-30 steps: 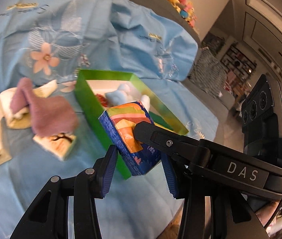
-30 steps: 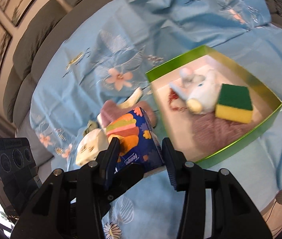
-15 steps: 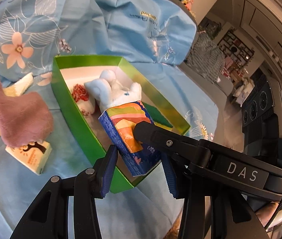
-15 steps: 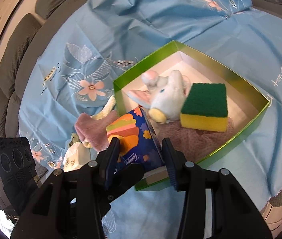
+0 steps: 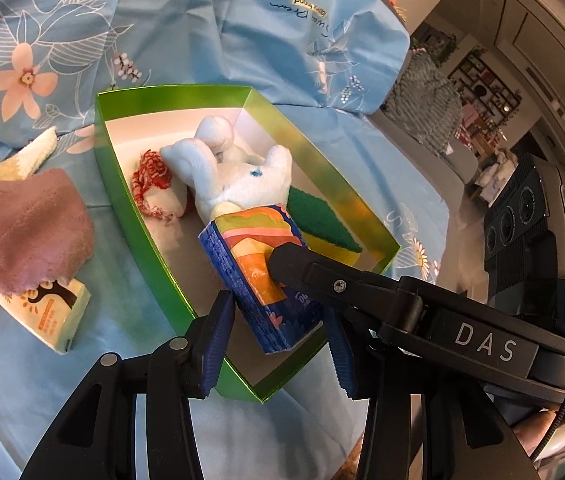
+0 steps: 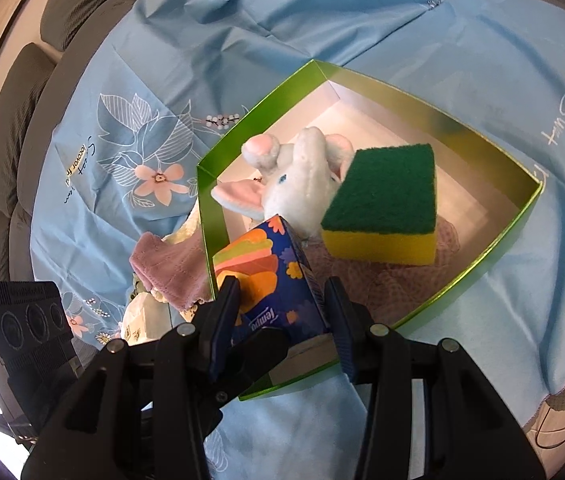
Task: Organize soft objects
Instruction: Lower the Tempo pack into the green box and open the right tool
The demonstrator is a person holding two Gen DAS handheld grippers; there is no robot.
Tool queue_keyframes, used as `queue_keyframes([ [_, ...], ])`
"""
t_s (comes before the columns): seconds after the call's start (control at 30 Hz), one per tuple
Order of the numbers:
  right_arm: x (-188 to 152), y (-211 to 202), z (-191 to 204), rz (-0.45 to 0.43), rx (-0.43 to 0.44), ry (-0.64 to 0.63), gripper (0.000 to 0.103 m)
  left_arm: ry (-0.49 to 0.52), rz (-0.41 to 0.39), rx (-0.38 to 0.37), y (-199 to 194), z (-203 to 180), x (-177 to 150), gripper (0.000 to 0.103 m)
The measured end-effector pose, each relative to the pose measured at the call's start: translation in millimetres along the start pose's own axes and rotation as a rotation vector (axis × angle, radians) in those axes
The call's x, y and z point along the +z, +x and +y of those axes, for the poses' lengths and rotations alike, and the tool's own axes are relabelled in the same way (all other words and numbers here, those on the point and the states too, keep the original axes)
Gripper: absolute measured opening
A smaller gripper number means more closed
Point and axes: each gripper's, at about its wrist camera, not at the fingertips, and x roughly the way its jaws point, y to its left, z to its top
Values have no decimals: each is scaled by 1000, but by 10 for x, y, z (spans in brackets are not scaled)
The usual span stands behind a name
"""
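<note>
A colourful tissue pack [image 5: 258,276] is held over the near end of the green box [image 5: 142,236]. Both grippers hold it: my left gripper [image 5: 278,336] is shut on its lower part, and my right gripper [image 6: 286,316] is shut on it [image 6: 278,280] too, with a right finger [image 5: 322,276] lying across its face. Inside the box lie a white plush mouse [image 6: 298,184], a green and yellow sponge [image 6: 386,208], a red and white knitted piece [image 5: 154,188] and a mauve cloth [image 6: 366,272].
Outside the box to the left lie a pink cloth [image 5: 22,220] over cream cloths, and a small tissue pack [image 5: 42,312]. All rest on a blue flowered sheet [image 6: 122,80] over a sofa. The sheet's front edge is near the box.
Both grippers carried the tissue pack from beside the box to over its near end. The box and plush now sit closer and more central in both views.
</note>
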Motion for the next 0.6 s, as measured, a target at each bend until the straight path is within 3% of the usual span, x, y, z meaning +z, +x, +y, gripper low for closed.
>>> queue_keyframes([
  [0.13,-4,-5,-6,7,4,14,46,-2,8,1,-59,-22,-16,46],
  [0.23,-20,-56,55,-7,5,-10,53,7,6,-8,-130,-55,-29,46],
  [0.4,-66,-177,205,-37,-13,-46,62,43,-25,35,-342,-116,-98,67],
  [0.53,-107,-270,328,-63,-58,-81,68,34,-69,28,-580,-92,-158,74],
  [0.6,-137,-322,383,-74,-56,-89,78,17,-103,26,-740,-45,-193,79],
])
